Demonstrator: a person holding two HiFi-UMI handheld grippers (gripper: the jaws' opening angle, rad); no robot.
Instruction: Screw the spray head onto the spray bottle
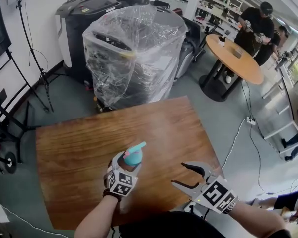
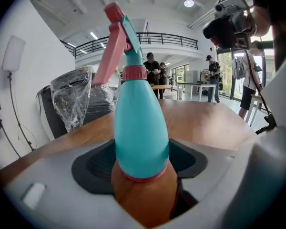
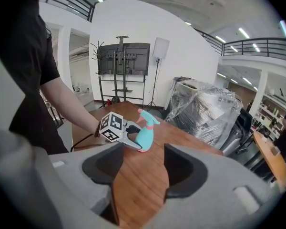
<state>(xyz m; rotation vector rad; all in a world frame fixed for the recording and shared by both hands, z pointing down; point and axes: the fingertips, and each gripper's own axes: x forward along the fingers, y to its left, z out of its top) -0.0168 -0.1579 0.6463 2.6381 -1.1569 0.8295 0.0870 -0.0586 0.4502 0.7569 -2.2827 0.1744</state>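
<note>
The teal spray bottle (image 1: 133, 156) is standing roughly upright over the near part of the wooden counter (image 1: 79, 148), and its pink spray head (image 2: 115, 41) is sitting on the bottle's neck with a pink collar below it. The fingers (image 2: 93, 166) of the left gripper (image 1: 125, 161) are clenching the bottle's lower body from both sides, just above its pink base ring; whether that base is touching the wood cannot be told. In the head view the spray head is pointing up and to the right of the bottle. To the right of the bottle, well apart from it, the right gripper (image 1: 180, 175) is hovering over the counter's near right corner with its fingers (image 3: 102, 163) released and spread wide, and only bare wood is showing between them. In the right gripper view the bottle is lying straight ahead of those fingers, with the person's bare forearm (image 3: 69, 104) reaching in behind the left gripper's marker cube (image 3: 112, 126). Beyond the bottle, past the counter's far edge, a bulky machine wrapped in clear plastic (image 1: 134, 53) is standing on the grey floor. Farther off and to the right of the bottle, a round wooden table (image 1: 238, 58) is standing with people (image 1: 256, 26) gathering beside it.
</note>
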